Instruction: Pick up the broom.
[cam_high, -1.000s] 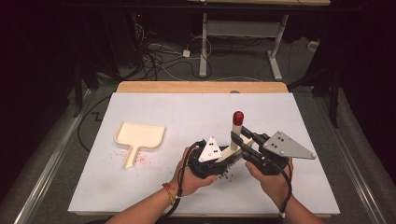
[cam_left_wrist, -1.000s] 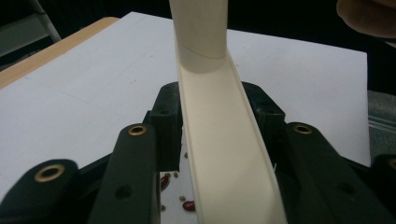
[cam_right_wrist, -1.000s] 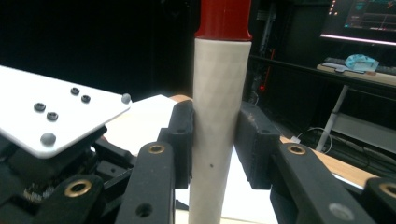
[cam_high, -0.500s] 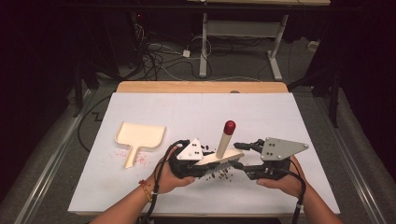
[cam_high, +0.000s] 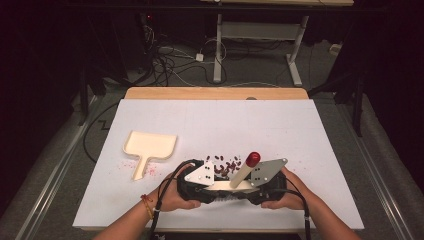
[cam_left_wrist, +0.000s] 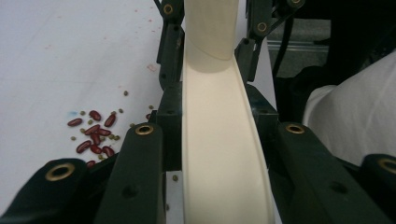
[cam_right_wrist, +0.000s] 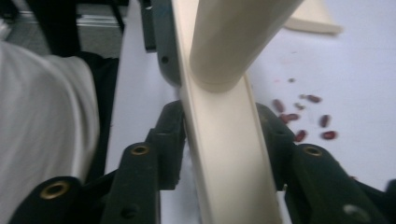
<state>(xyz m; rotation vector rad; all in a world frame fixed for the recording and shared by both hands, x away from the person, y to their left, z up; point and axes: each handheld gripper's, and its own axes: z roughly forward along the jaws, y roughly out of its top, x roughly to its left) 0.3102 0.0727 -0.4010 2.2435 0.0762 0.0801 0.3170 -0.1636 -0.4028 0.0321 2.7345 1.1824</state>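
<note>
My left claw (cam_high: 212, 186) and right claw (cam_high: 252, 186) both squeeze the brush (cam_high: 239, 177), low on the desk (cam_high: 300, 150) by the beans (cam_high: 226, 166). If my right lets go, it could tip and scatter them.

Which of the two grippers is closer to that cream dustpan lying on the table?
The left gripper: the dustpan lies just beyond it, to its left. The right gripper sits farther right, past the brush.
</note>
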